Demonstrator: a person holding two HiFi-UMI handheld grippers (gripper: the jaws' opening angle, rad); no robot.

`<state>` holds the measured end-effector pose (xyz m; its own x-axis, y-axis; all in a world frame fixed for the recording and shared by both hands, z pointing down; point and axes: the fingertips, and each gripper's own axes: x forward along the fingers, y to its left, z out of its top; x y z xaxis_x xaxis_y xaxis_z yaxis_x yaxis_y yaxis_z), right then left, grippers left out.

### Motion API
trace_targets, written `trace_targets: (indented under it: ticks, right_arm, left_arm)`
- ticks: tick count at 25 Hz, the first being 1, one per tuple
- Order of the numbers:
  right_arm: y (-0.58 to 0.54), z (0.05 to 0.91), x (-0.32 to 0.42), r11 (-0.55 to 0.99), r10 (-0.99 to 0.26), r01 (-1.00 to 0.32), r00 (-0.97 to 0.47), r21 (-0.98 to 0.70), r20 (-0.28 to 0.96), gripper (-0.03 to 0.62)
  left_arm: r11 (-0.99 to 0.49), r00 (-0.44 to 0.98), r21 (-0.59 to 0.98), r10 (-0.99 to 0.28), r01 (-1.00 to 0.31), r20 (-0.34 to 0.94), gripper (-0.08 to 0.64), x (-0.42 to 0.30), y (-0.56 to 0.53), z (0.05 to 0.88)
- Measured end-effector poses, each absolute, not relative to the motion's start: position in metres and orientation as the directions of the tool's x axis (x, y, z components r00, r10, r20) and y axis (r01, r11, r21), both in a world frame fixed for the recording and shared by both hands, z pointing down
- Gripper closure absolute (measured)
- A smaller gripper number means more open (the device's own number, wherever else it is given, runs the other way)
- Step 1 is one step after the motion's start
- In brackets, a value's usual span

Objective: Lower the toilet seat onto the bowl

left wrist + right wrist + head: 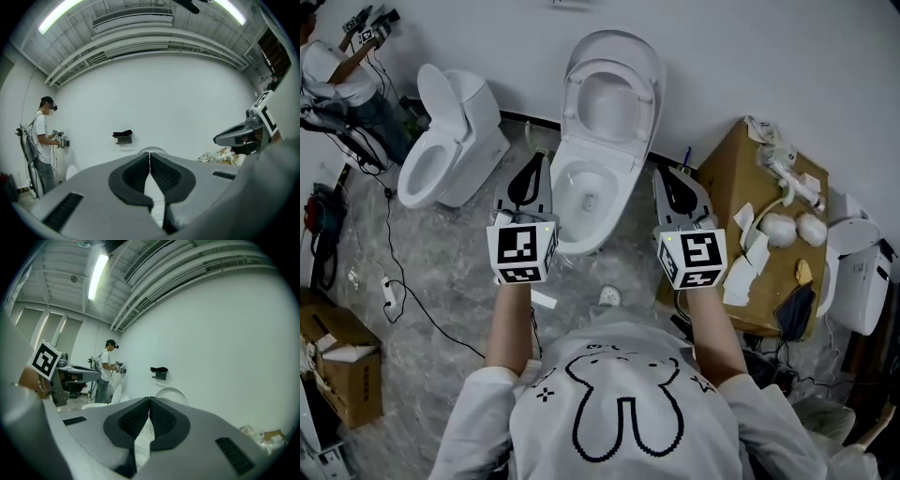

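While a person (328, 66) stood at the upper left of the head view, a second toilet (455, 141) sat just to their right, and a box (342, 361) lay at the lower left on the floor (441, 272). Left of centre, the left gripper (536, 161) showed beside the left rim of the bowl (559, 202). Its own view showed its fingers pressed together with nothing between them, pointing at the white wall (187, 103).

At top centre the seat (572, 103) stood upright, leaned back toward the wall above the open bowl, not yet lowered. Neither gripper touched it.

Right of centre, the right gripper (661, 173) showed beside the bowl's right rim. Its own view showed its fingers closed together as well and holding nothing.

Farther right, a carton (727, 187) carried loose white items and crumpled paper on its top. At the right edge stood a white appliance (862, 281), just beside the carton. Across the bottom of the frame, the wearer's two forearms ran up from a white shirt (623, 412) to the grippers.
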<state>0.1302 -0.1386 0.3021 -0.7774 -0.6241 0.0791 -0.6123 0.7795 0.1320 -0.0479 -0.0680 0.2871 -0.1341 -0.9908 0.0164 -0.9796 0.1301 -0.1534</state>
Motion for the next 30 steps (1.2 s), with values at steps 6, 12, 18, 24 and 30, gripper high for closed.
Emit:
trace_targets:
  ticks: [6,12,18,24,30]
  right_arm:
    - [-0.187,0.314,0.127,0.788,-0.616,-0.607,-0.782,0.104,0.096,0.565]
    - [-0.216,0.322,0.120,0.797,-0.604,-0.599,-0.789,0.075,0.111,0.565]
    - [-0.230,0.325,0.111,0.796,-0.605,-0.601,-0.788,0.064,0.118,0.565]
    - [-0.246,0.330,0.101,0.763,-0.644,-0.645,-0.754,0.041,0.127,0.565]
    - [-0.264,0.332,0.071,0.719,-0.690,-0.695,-0.710,0.023,0.142,0.565]
  left_arm:
    - [0.118,-0.127,-0.156,-0.991,-0.981,0.051,0.546,-0.049,-0.117,0.298]
    - [0.095,-0.109,-0.169,-0.991,-0.981,0.075,0.546,-0.058,-0.152,0.297]
    - [0.014,-0.027,-0.142,-0.996,-0.990,0.091,0.545,-0.070,-0.180,0.295]
    - [-0.065,0.048,-0.153,-0.992,-0.986,0.117,0.438,-0.088,-0.209,0.299]
    - [-0.171,0.143,-0.174,-0.976,-0.970,0.163,0.423,-0.114,-0.246,0.302]
